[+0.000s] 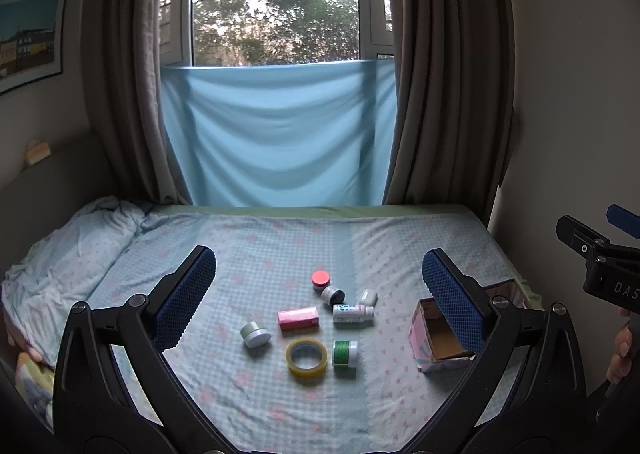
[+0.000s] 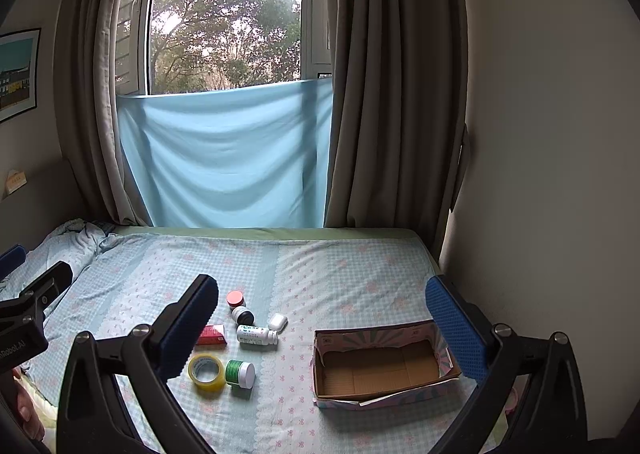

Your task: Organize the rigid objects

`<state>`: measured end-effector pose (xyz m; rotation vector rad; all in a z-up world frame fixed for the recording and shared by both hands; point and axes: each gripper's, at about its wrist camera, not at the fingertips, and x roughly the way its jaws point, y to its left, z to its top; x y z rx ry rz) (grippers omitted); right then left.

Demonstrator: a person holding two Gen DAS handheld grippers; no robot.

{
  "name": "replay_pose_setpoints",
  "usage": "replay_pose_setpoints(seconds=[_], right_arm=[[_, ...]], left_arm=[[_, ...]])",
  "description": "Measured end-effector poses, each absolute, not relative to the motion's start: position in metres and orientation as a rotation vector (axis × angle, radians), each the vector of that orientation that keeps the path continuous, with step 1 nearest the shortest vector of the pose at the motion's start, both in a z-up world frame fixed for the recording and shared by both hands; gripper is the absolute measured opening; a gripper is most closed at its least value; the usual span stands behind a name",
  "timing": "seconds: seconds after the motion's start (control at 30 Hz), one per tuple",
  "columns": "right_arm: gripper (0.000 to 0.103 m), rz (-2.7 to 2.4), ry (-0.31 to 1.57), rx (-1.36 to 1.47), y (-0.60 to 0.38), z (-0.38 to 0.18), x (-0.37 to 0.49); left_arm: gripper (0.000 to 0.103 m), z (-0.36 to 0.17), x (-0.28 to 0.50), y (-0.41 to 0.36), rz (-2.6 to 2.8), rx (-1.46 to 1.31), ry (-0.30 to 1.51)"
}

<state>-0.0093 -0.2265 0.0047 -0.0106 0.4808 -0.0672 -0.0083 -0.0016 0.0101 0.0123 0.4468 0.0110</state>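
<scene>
Small rigid objects lie in a cluster on the bed: a yellow tape roll [image 1: 306, 361] [image 2: 207, 371], a green-labelled jar [image 1: 345, 353] [image 2: 239, 373], a pink box [image 1: 299, 318] [image 2: 211, 335], a white bottle on its side [image 1: 353, 313] [image 2: 257, 335], a red-lidded jar [image 1: 321, 279] [image 2: 235, 299], a black-lidded jar [image 1: 333, 295] [image 2: 242, 315], a small white case [image 1: 368, 297] [image 2: 277, 321] and a pale green jar [image 1: 255, 333]. An empty open cardboard box [image 1: 440, 338] [image 2: 380, 368] sits to their right. My left gripper [image 1: 320, 294] and right gripper [image 2: 322, 314] are both open, empty, above the bed.
The bed has a blue checked sheet [image 2: 340, 266] with a bunched quilt [image 1: 68, 242] at the left. A wall [image 2: 540, 134] runs along the bed's right side. Curtains and a blue cloth [image 1: 276, 134] hang at the window behind.
</scene>
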Motion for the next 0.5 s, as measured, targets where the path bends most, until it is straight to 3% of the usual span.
replay_pose_setpoints(seconds=[0.5], right_arm=[[0.103, -0.068, 0.480, -0.013, -0.2273, 0.0039, -0.0078]], left_arm=[[0.102, 0.0089, -0.0058, -0.0018, 0.007, 0.010, 0.442]])
